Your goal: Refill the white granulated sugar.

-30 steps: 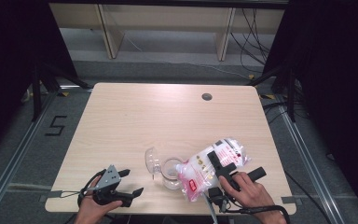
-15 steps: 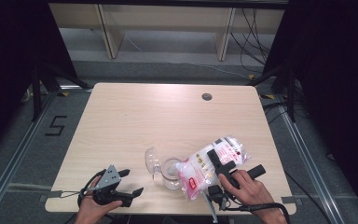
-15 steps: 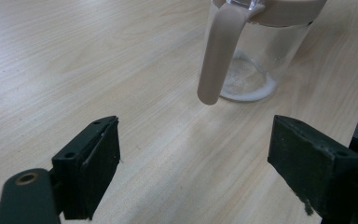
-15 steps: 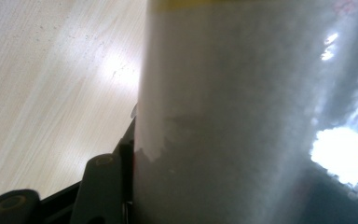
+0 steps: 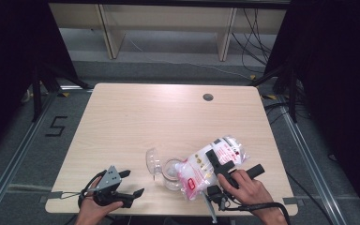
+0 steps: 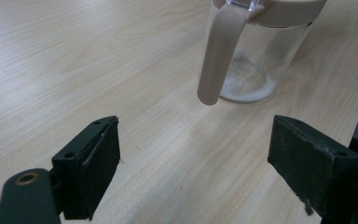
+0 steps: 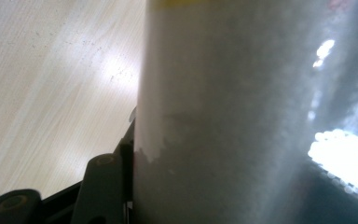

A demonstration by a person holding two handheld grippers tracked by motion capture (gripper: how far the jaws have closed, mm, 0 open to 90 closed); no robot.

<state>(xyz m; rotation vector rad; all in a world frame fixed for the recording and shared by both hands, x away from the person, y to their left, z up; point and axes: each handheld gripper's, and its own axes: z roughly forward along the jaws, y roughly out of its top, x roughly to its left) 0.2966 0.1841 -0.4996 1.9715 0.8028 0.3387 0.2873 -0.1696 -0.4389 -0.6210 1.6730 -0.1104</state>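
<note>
A clear glass jar [image 5: 168, 171] stands near the table's front edge, its lid [image 5: 152, 160] flipped open to the left. In the left gripper view the jar [image 6: 256, 70] has a beige rim, a hanging beige strap [image 6: 219, 56] and a little white powder on its bottom. My right gripper [image 5: 218, 158] is shut on a clear plastic bag [image 5: 199, 168] of white grains with a pink label, tilted with its low end over the jar. The bag [image 7: 242, 116] presses against my right jaw. My left gripper [image 5: 133, 183] rests open at the front left, aimed at the jar [image 6: 196, 140], nothing between its jaws.
The light wooden table [image 5: 168, 117] has a round cable hole [image 5: 208, 97] at the back right. Its front edge lies just below both hands. Dark curtains and floor rails flank the table.
</note>
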